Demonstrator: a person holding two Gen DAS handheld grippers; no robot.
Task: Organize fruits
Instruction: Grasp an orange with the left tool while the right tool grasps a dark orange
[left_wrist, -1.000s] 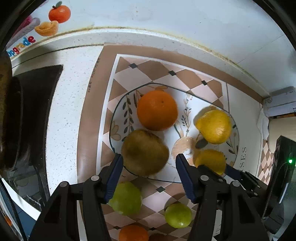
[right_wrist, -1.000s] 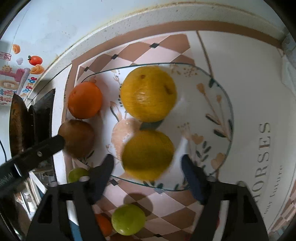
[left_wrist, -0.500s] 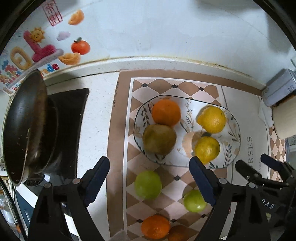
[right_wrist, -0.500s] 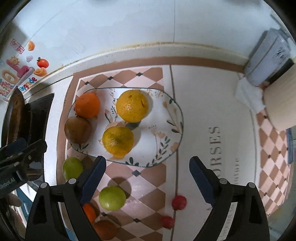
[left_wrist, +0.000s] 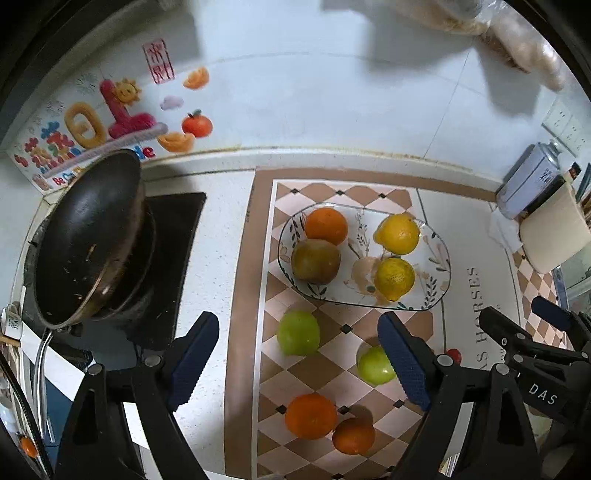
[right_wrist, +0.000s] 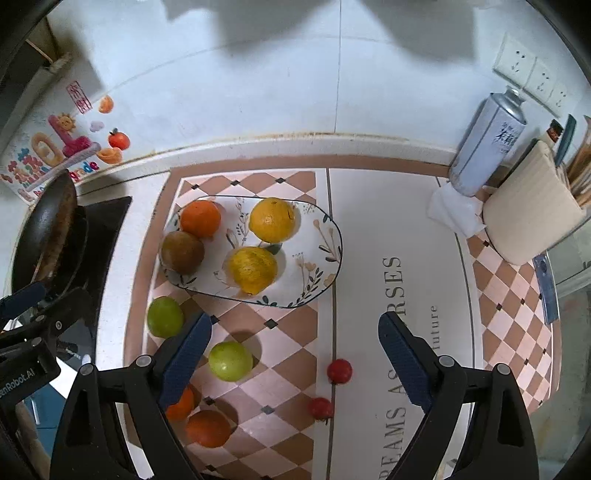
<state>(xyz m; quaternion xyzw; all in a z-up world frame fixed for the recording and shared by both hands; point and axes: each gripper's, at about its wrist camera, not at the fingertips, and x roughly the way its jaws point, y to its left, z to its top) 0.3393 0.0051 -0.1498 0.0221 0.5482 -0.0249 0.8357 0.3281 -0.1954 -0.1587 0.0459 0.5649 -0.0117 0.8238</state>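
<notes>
A clear floral plate (left_wrist: 436, 284) (right_wrist: 325, 266) on the checked mat holds an orange (left_wrist: 326, 226), a brown fruit (left_wrist: 315, 260) and two yellow citrus (left_wrist: 397, 234) (left_wrist: 394, 278). Loose on the mat in front of it lie two green fruits (left_wrist: 298, 332) (right_wrist: 230, 360), two oranges (left_wrist: 311, 415) (left_wrist: 353, 435) and two small red fruits (right_wrist: 339, 371) (right_wrist: 320, 408). My left gripper (left_wrist: 299, 363) is open and empty, high above the loose fruit. My right gripper (right_wrist: 295, 362) is open and empty, above the mat near the plate's front.
A dark wok (left_wrist: 88, 236) sits on the stove at the left. A spray can (right_wrist: 487, 144), a crumpled tissue (right_wrist: 456, 212) and a beige container (right_wrist: 535, 206) stand at the back right. The tiled wall runs along the back.
Both grippers have pulled up and back from the plate, so the fruit looks smaller and more counter shows. Both stay open and empty. The fruit has not moved.
</notes>
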